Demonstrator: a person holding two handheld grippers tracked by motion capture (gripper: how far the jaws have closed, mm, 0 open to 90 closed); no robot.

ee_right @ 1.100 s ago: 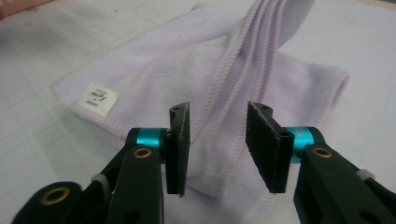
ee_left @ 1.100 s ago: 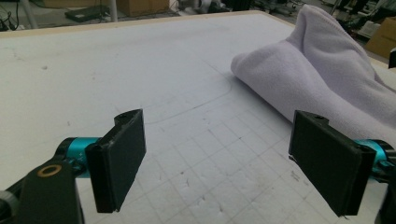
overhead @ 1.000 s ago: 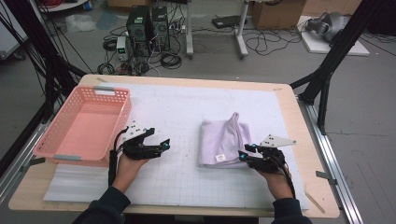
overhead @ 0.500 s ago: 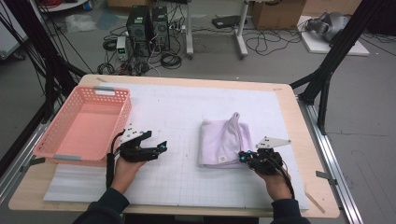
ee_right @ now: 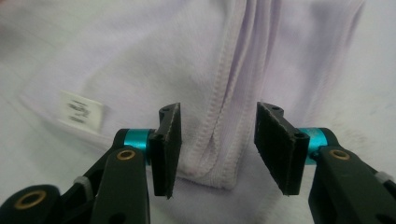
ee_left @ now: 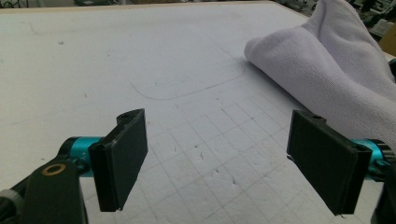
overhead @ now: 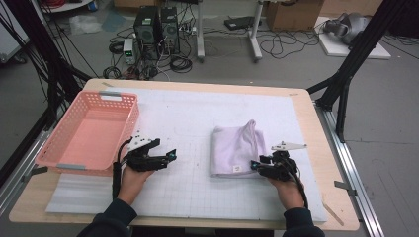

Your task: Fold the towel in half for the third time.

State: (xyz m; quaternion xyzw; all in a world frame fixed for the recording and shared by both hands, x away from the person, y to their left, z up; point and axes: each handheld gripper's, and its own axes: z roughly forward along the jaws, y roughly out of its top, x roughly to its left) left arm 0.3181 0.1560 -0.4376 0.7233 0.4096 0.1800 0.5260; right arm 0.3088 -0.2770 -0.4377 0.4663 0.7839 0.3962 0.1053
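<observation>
My right gripper point(ee_right: 215, 147), jaws just reopened halfway, straddles the stitched hem of the folded towel point(overhead: 237, 148) near the table's point(overhead: 301, 98) right front edge, pressing nothing. The towel's far end is cut off. My left gripper point(ee_left: 217, 163) stands wide open, empty.

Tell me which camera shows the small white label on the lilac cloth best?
The right gripper view: the label lies close, beside the stitched hem. The high view shows it as a tiny white patch on the folded cloth; the left gripper view catches the cloth's rounded fold.
</observation>
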